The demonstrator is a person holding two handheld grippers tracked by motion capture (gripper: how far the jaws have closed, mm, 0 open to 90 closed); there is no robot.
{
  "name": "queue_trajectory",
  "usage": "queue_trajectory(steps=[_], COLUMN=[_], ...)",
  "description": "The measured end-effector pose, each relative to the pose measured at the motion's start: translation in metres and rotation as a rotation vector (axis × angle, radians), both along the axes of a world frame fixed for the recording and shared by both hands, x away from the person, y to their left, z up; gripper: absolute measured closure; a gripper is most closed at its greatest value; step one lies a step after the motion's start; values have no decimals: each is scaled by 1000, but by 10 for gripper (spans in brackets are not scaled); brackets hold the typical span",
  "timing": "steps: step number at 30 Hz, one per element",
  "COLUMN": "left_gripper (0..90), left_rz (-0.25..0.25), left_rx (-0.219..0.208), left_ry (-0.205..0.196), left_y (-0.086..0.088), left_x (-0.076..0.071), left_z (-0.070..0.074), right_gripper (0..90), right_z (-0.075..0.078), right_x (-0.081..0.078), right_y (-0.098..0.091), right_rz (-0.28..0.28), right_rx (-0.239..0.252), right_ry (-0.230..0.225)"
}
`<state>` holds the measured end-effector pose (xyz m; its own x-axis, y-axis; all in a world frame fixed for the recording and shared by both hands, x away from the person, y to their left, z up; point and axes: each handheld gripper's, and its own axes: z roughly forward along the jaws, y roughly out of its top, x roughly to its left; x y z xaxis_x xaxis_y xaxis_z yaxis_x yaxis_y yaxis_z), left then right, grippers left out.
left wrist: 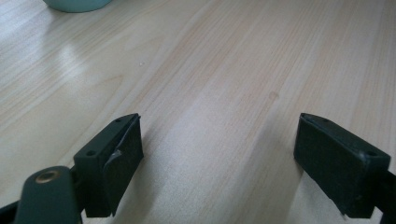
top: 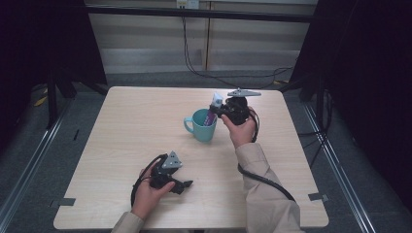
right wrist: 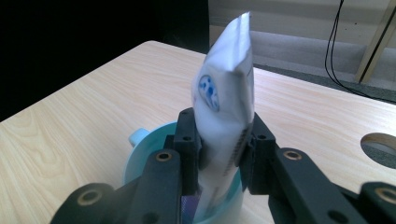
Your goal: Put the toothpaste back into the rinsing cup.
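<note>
A teal mug (top: pixel 201 128) stands upright near the middle of the light wooden table (top: pixel 136 121). A white tube with a purple lower part (top: pixel 214 106) stands tilted in the mug, its flat crimped end up. My right gripper (top: pixel 222 111) reaches in from the right and is shut on the tube just above the rim. In the right gripper view both pads press the tube (right wrist: pixel 226 98) over the mug (right wrist: pixel 147 151). My left gripper (top: pixel 186 184) rests low near the table's front edge, pointing right. Its jaws (left wrist: pixel 219 163) stand open over bare wood, with the mug's base (left wrist: pixel 77 3) far ahead.
Black cables (top: pixel 233 77) lie on the floor behind the table. Dark frame posts (top: pixel 51 97) stand at both sides. A round hole (right wrist: pixel 380 142) is cut in the tabletop to the right of the gripper in the right gripper view. Bare wood lies left of the mug.
</note>
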<state>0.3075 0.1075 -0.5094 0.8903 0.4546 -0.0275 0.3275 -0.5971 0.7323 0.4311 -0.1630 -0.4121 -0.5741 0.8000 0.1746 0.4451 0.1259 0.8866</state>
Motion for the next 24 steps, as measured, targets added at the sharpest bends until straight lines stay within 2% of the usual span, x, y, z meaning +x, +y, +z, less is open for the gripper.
queue_trajectory(steps=[24], left_gripper=[152], left_rz=[5], left_rx=[3], left_ry=[-1], left_y=[0], left_x=[-1], left_z=[0], right_gripper=[675], right_z=[2], right_x=[0], right_y=[-5], right_rz=[-20], right_rx=[-16], right_ry=[1])
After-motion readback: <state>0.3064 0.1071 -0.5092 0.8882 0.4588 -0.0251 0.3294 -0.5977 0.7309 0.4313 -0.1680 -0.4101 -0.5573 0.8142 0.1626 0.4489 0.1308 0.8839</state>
